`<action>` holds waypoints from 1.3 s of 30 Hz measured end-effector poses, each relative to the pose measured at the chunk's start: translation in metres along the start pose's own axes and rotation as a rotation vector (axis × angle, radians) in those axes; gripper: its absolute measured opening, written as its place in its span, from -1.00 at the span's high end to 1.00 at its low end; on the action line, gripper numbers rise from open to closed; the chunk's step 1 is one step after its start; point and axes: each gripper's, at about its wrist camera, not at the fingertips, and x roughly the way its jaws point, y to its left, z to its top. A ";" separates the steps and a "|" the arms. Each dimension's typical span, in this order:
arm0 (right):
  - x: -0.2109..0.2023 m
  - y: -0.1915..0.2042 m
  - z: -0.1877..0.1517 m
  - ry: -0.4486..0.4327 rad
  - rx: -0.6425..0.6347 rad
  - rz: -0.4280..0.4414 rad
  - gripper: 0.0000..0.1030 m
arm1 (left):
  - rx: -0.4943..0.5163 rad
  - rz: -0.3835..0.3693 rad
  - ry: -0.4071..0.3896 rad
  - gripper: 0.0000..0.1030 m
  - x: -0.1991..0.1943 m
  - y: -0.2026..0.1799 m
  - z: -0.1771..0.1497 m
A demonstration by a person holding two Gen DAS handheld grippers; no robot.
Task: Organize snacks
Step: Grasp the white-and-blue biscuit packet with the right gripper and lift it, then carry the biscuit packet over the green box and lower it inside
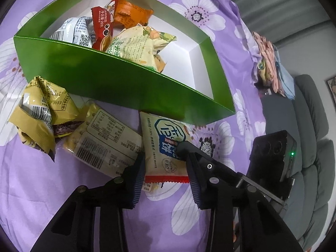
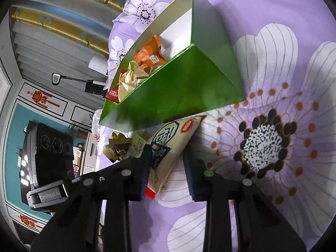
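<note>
A green box [image 1: 117, 79] with a white inside holds several snack packets; it also shows in the right wrist view [image 2: 178, 90]. A cream packet with blue print and a red end [image 1: 166, 147] lies on the purple cloth in front of the box. My left gripper [image 1: 162, 157] is open, its fingers on either side of this packet. My right gripper [image 2: 167, 153] is open around the same packet [image 2: 168, 145] from the other side. A pale barcode packet [image 1: 105, 142] and a crumpled yellow packet [image 1: 40, 113] lie left of it.
The purple flowered cloth [image 1: 63, 189] covers the surface. A grey sofa [image 1: 310, 168] with a pile of folded cloth [image 1: 271, 63] stands to the right. The right gripper's camera unit [image 1: 273, 155] sits close to my left gripper's right finger.
</note>
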 end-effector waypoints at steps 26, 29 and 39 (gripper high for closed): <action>-0.037 0.043 -0.016 -0.074 -0.118 -0.016 0.56 | 0.091 -0.050 -0.055 0.24 -0.038 -0.023 -0.025; -0.037 0.049 -0.015 -0.076 -0.134 -0.015 0.55 | 0.091 -0.055 -0.065 0.24 -0.045 -0.023 -0.025; -0.038 0.070 -0.003 -0.104 -0.189 -0.011 0.56 | 0.112 -0.065 -0.112 0.24 -0.061 -0.029 -0.018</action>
